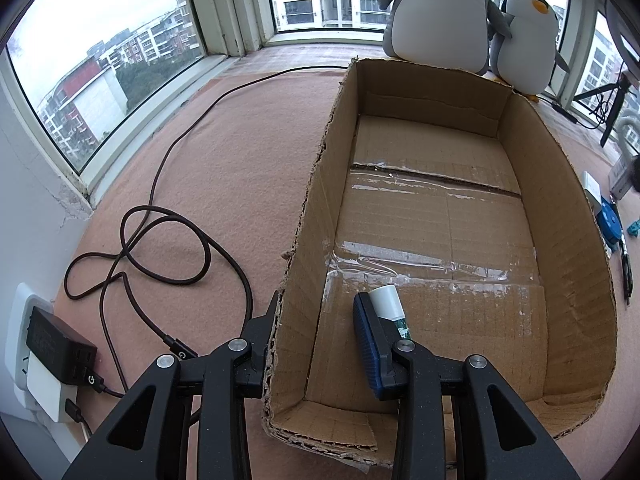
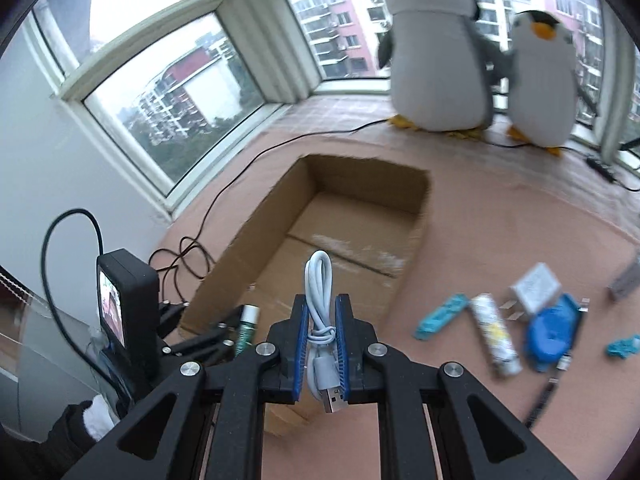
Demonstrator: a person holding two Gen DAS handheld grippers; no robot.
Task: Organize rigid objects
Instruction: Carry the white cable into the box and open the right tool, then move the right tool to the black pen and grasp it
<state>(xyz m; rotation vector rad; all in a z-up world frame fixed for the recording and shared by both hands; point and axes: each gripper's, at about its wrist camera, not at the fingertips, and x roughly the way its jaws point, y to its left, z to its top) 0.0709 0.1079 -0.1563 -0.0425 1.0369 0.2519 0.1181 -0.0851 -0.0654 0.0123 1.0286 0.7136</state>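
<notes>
Left tongs (image 1: 320, 336) straddled the near left wall of the cardboard box (image 1: 576, 240); a white-capped green tube (image 1: 390, 306) sat against the inner pad, and I could not tell a pinch from mere contact. Right tongs (image 2: 322, 344) were pressed on a coiled white USB cable (image 2: 320, 320), held above the box's near edge; plug end hung below the pads. On the pink carpet (image 2: 500, 208), off the box's right side, lay a blue round case (image 2: 550, 334), white adapter (image 2: 536, 286) and a printed tube (image 2: 496, 334); two plush penguins (image 2: 436, 52) stood by the window.
</notes>
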